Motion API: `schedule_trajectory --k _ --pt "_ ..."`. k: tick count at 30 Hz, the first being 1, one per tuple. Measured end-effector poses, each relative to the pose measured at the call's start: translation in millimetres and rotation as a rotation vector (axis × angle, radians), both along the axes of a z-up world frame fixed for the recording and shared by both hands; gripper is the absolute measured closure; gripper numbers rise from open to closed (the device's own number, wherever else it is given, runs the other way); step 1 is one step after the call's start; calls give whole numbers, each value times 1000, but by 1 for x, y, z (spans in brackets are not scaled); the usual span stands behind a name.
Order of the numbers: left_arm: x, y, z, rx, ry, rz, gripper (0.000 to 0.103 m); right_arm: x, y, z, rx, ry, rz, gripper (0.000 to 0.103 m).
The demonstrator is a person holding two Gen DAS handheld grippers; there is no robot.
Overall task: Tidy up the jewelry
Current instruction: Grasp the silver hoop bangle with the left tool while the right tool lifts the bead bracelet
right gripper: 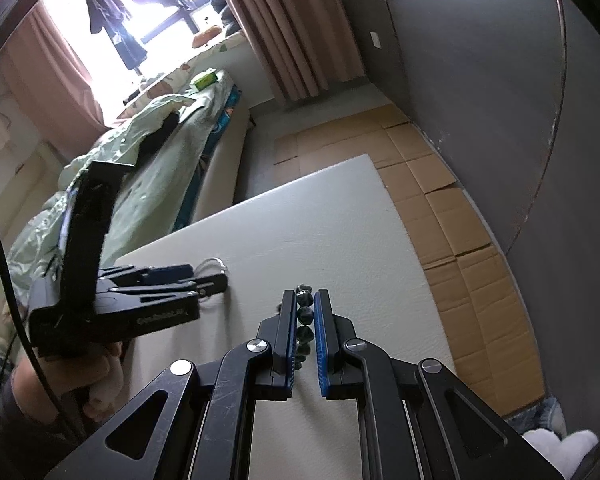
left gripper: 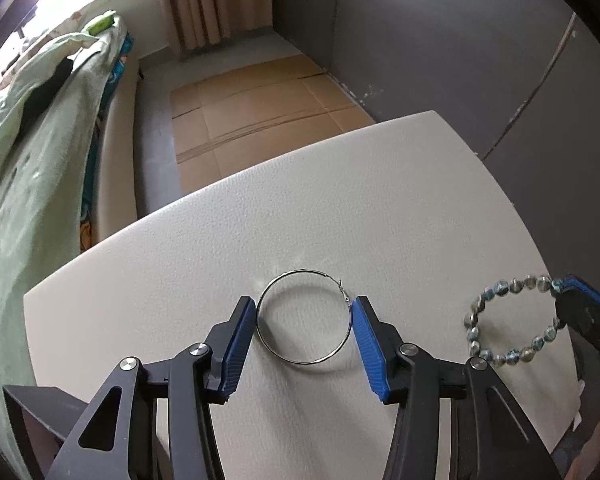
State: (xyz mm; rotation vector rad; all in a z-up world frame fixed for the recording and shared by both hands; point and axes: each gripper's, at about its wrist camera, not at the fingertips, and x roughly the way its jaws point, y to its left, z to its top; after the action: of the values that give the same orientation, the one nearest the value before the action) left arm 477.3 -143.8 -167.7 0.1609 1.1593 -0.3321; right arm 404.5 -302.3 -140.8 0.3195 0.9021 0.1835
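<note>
A thin silver hoop [left gripper: 272, 350] sits on the white table [left gripper: 340, 200], its two sides touching the blue pads of my left gripper [left gripper: 304, 301], which is shut on it. To the right, a bracelet of grey-blue beads [left gripper: 474, 322] hangs just above the table from my right gripper [left gripper: 566, 292]. In the right wrist view the right gripper [right gripper: 305, 293] is shut on the beads [right gripper: 305, 315], which line up between its pads. The left gripper [right gripper: 216, 276] shows at the left there, with part of the hoop [right gripper: 210, 262] at its tips.
Flattened cardboard [left gripper: 260, 112] covers the floor beyond the table's far edge. A bed with a green quilt [left gripper: 40, 140] runs along the left. A dark wall [left gripper: 460, 40] stands at the right. A hand [right gripper: 104, 380] holds the left gripper's handle.
</note>
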Motion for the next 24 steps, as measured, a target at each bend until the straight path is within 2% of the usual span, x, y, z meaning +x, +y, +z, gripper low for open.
schedule_trajectory --k 3,4,6,8,11,17,18,20,21,22,24 --pt "-6 4 10 -18 -20 2 52 -3 4 7 0 -16 5 94" --pt "-9 7 14 -26 -25 4 57 -4 5 8 3 -19 7 94" --pt "-11 11 21 -30 -15 4 101 -5 8 12 8 -25 10 94" --pt "-14 20 27 -53 -2 17 101 -6 12 16 11 -37 16 94" --pt "-21 35 40 -51 -29 34 101 -10 22 24 5 -60 32 94" --pt "-33 53 56 -104 -43 38 100 -11 35 28 20 -70 49 94" --pt "-32 53 55 -103 -24 35 98 -12 37 28 21 -76 48 94" --pt "-30 50 50 -87 7 41 80 -14 38 27 28 -74 44 94" --pt "-29 49 48 -85 13 46 55 -15 39 26 34 -73 44 94" --pt "-29 49 48 -92 7 48 37 -15 39 25 34 -72 44 94" --pt "-27 45 46 -104 -14 48 36 -18 39 25 34 -71 46 94"
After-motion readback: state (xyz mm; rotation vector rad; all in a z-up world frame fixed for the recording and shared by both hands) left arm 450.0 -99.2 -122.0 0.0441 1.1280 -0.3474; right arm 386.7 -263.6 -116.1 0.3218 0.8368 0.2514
